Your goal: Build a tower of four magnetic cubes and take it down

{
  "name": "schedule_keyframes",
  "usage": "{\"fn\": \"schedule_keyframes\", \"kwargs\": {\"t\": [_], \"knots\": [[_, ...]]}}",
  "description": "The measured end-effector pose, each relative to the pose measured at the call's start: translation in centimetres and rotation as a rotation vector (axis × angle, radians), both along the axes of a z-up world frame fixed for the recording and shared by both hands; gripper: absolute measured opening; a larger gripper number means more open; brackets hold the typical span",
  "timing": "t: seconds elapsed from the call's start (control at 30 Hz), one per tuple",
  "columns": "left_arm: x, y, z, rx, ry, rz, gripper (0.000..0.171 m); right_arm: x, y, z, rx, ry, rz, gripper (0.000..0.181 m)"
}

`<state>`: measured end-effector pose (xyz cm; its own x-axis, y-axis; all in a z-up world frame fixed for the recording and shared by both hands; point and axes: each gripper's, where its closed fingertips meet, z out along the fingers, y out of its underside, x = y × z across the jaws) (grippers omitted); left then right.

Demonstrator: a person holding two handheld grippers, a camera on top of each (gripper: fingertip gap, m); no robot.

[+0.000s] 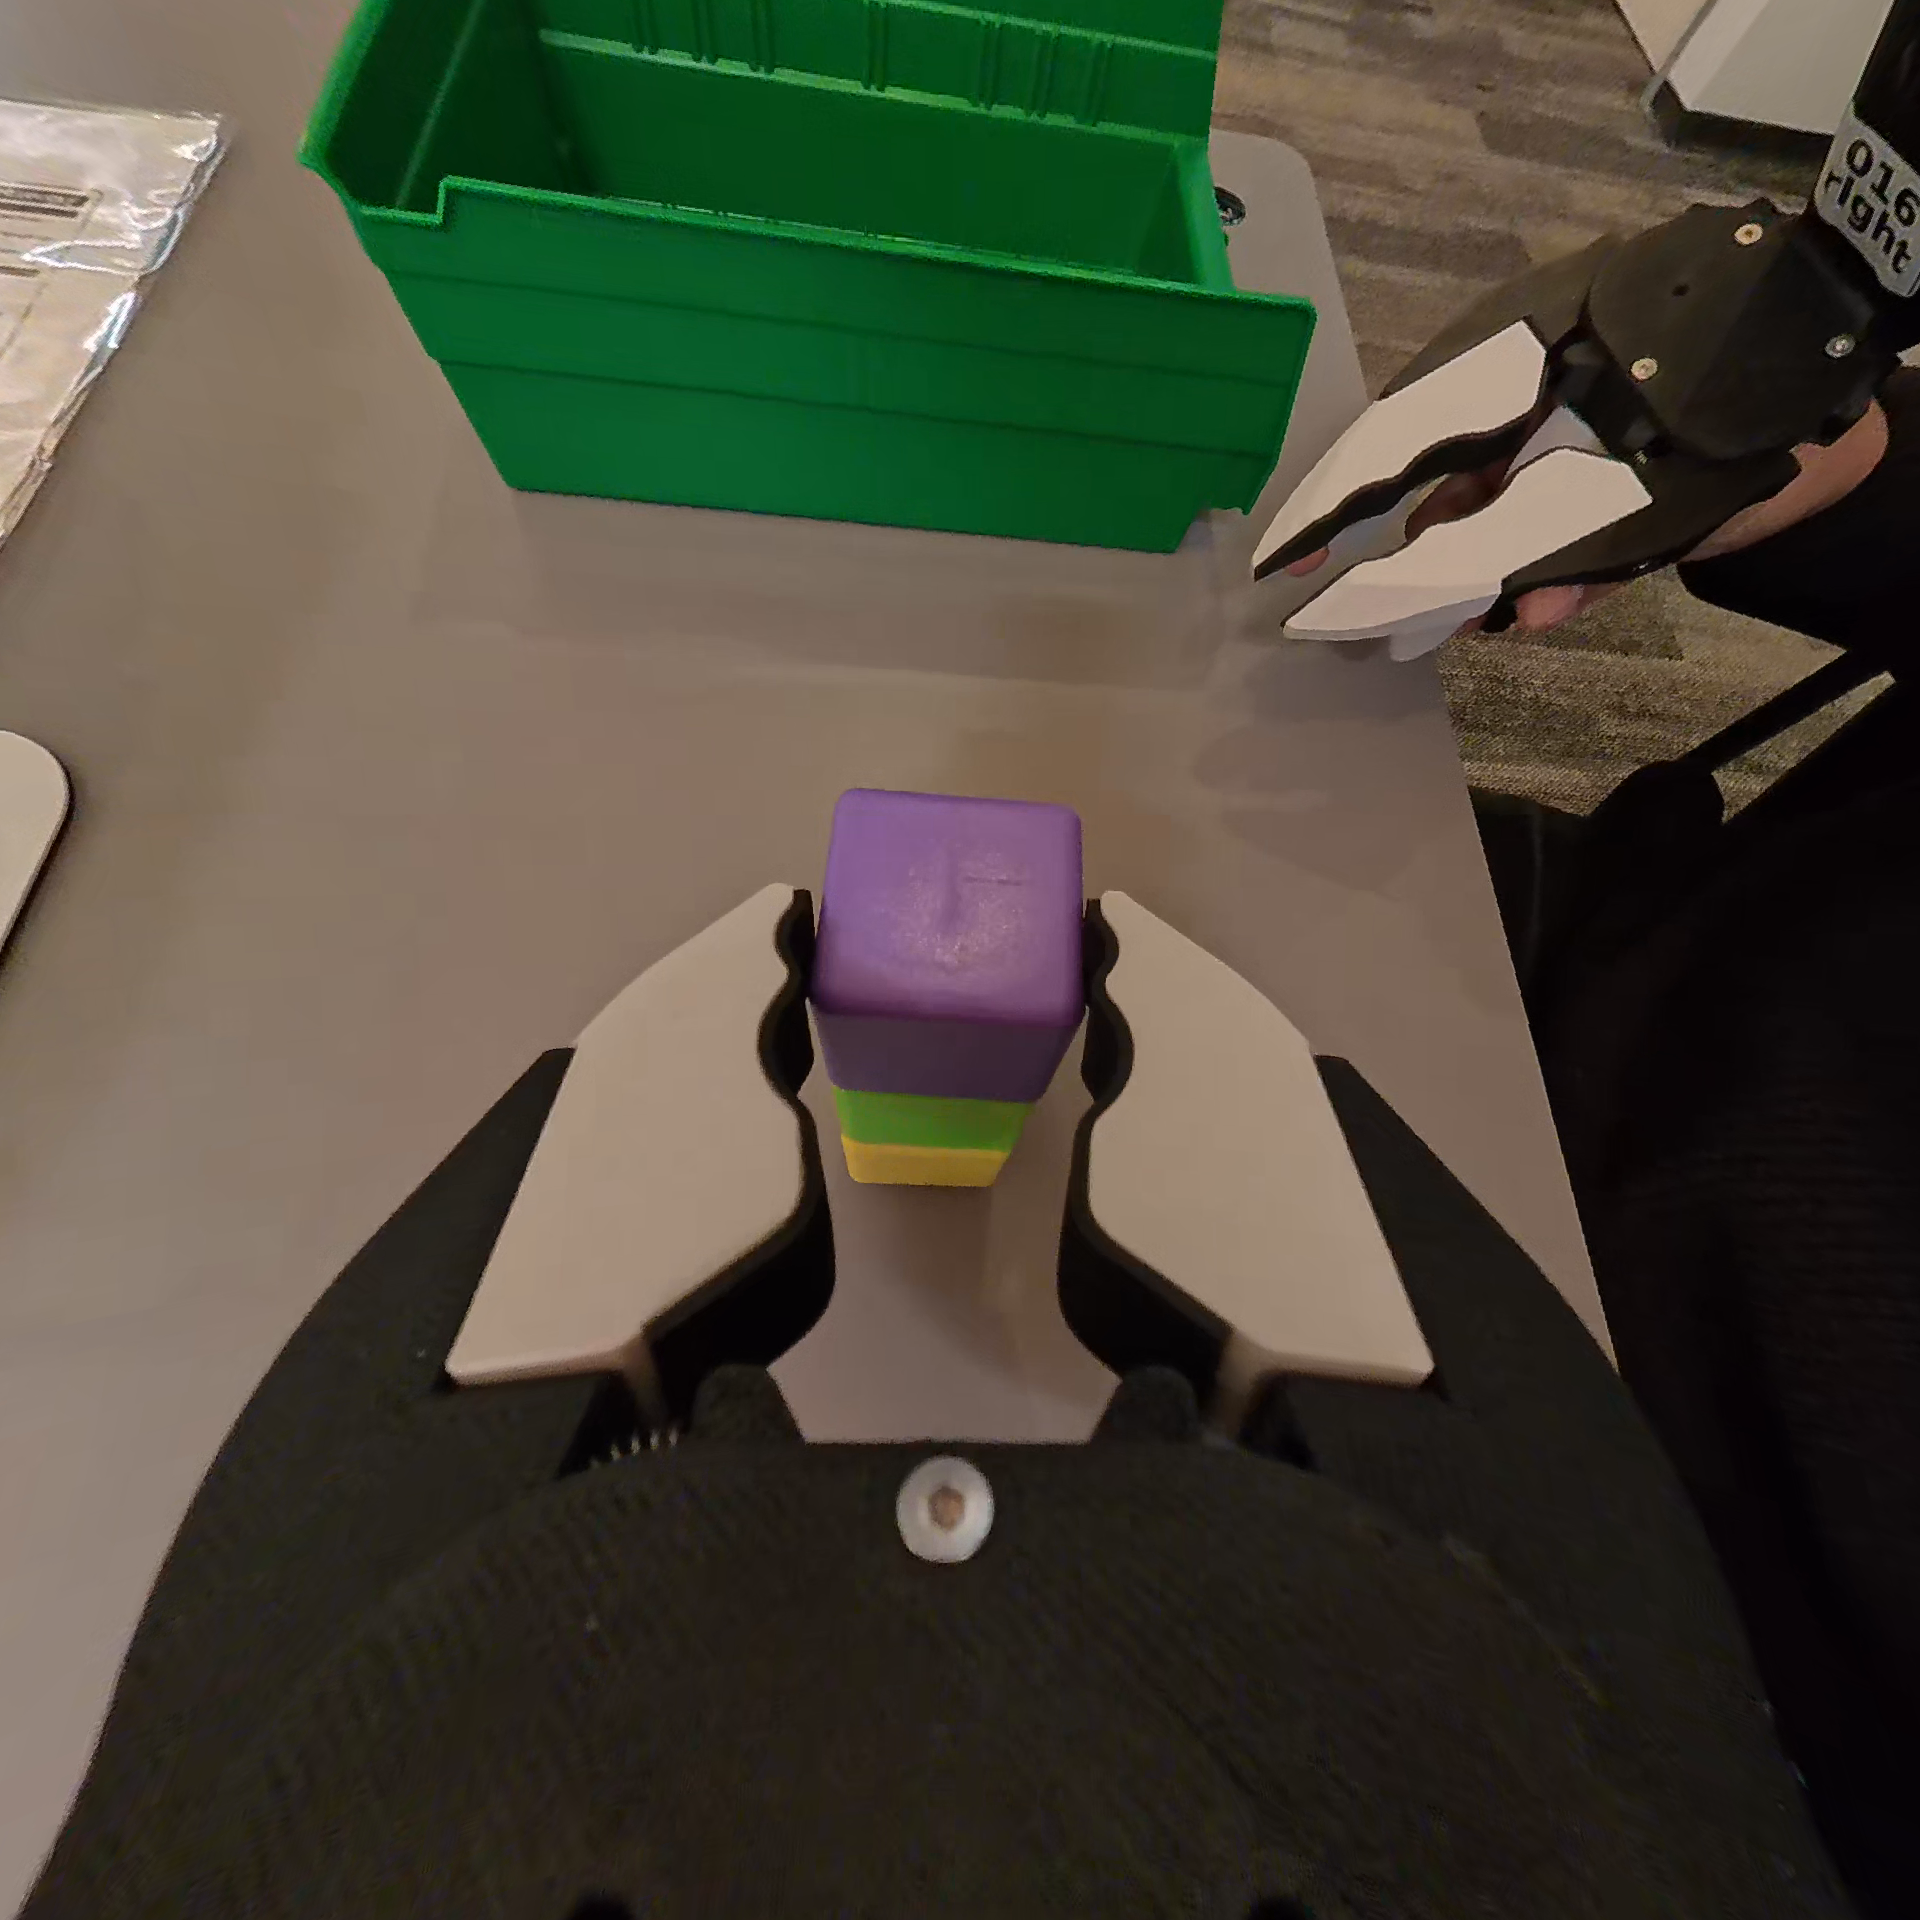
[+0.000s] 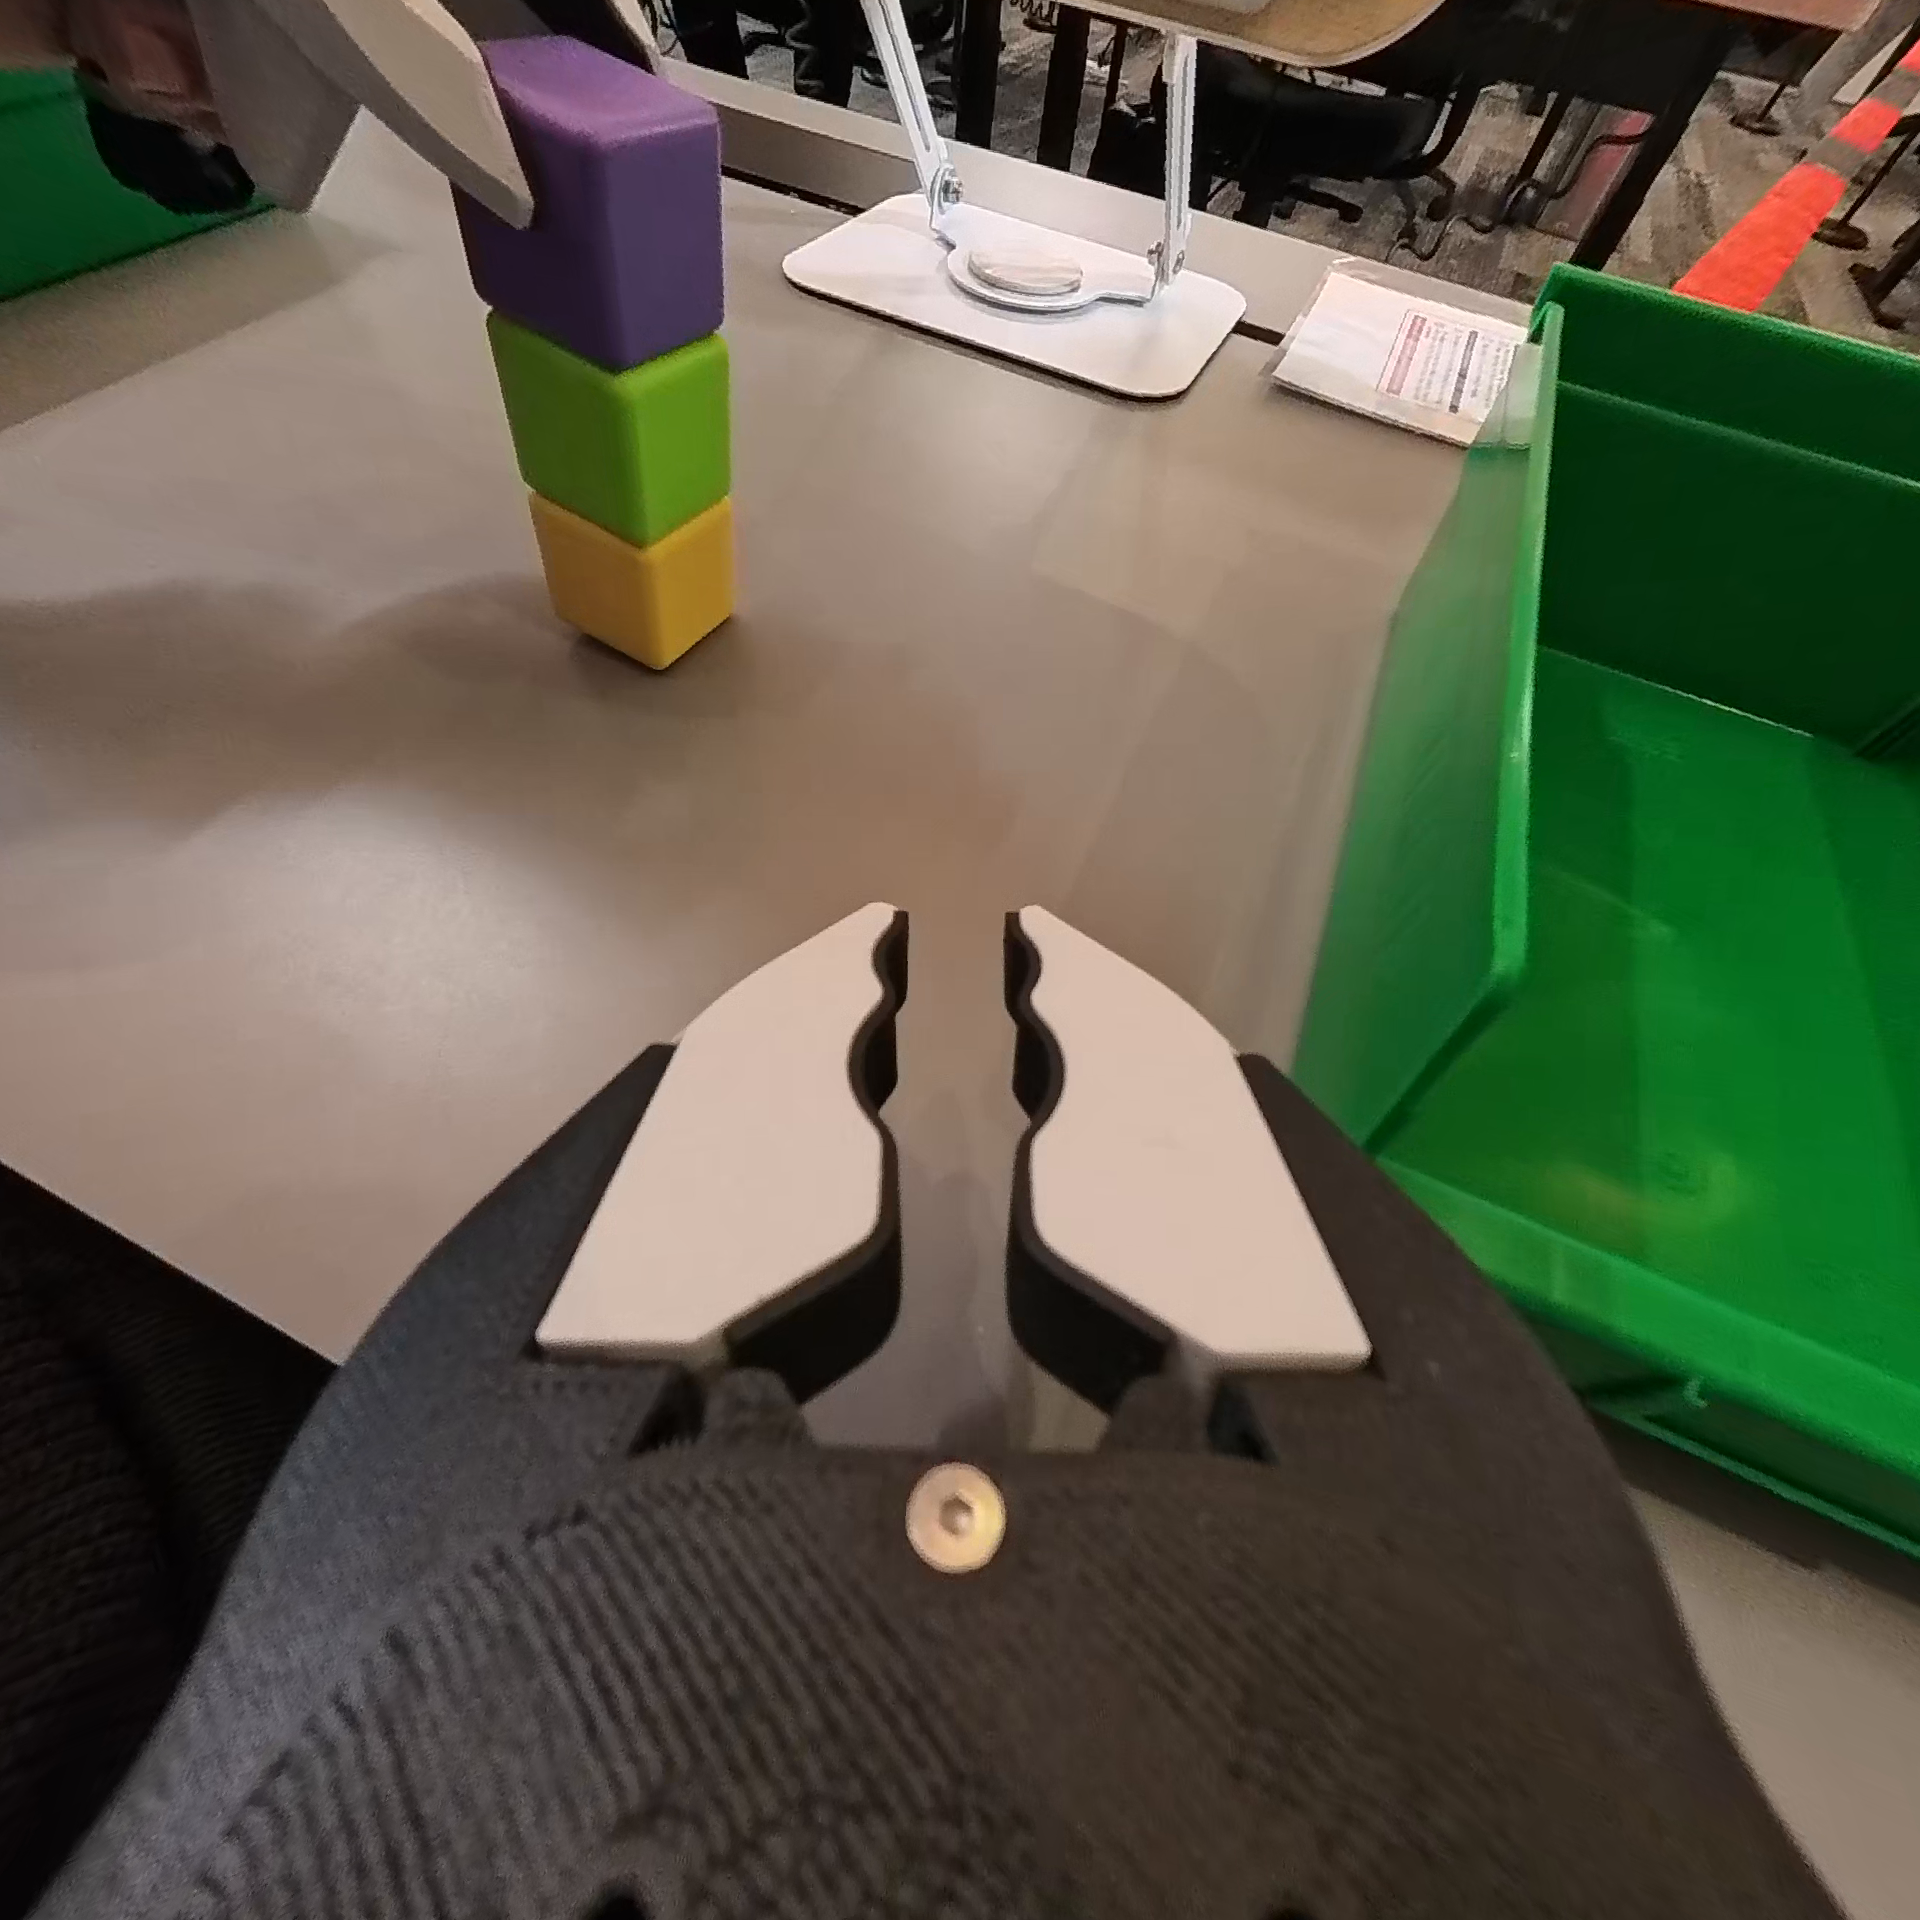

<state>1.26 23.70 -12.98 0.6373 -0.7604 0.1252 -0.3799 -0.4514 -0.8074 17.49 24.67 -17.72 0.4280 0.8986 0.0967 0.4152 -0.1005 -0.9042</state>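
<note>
Stack: we see a purple cube atop a green cube atop a yellow cube, centre of the left wrist frame, standing upright on the grey table.
Left gripper: we find its fingers clasped on the purple cube's two sides.
Right gripper: we see it slightly parted, holding nothing, well apart from the stack at upper left of its frame.
Bin: green bin just beside the right gripper.

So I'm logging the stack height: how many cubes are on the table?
3, in one stack: the yellow cube on the table, the green cube on it, the purple cube on top, between the left claw's fingers. None visible elsewhere; part of the bin is hidden.
</note>
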Motion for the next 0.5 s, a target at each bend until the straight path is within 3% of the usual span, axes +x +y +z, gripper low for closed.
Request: {"fn": "schedule_keyframes", "kwargs": {"t": [0.5], "knots": [[0.38,-0.5,-0.21,-0.012,-0.048,-0.033,0.05,-0.15,0.06,0.07,-0.003,0.006,0.001,0.018]]}}
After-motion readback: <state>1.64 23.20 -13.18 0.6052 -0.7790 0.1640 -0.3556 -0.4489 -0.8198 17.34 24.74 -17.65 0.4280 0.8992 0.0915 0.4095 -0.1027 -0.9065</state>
